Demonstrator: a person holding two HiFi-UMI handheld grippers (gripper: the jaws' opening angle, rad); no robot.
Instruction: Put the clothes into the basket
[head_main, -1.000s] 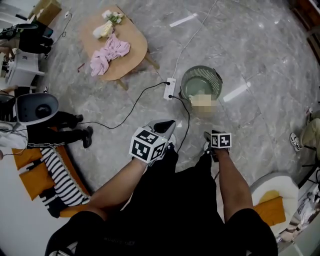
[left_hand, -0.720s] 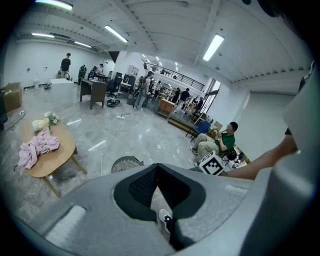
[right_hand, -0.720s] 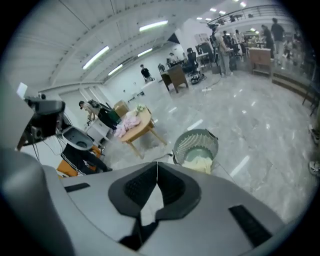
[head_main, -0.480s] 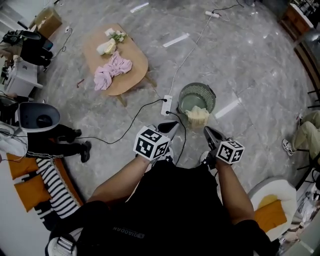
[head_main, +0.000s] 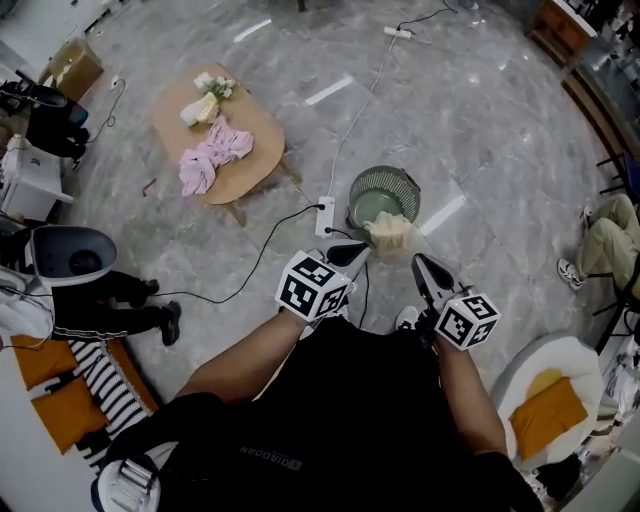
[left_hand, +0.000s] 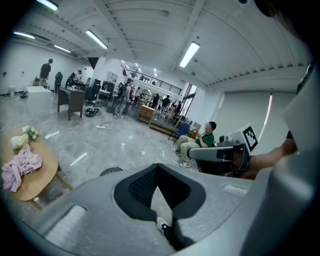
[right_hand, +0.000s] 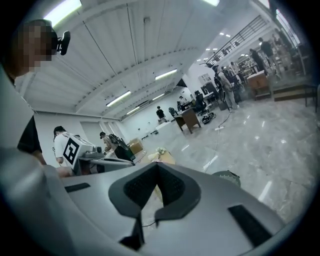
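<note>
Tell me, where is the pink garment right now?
The pink garment lies crumpled on the oval wooden table at the head view's upper left, left of the green basket.

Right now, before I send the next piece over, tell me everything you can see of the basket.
The basket is round and open-topped, of dark grey-green wire mesh, with a paler bottom showing inside. It stands upright on the grey marble floor, right of the low wooden table. A cream garment lies at its near rim, apparently hanging over the edge rather than fully inside. A white power strip lies close to its left side; whether they touch cannot be told.
</note>
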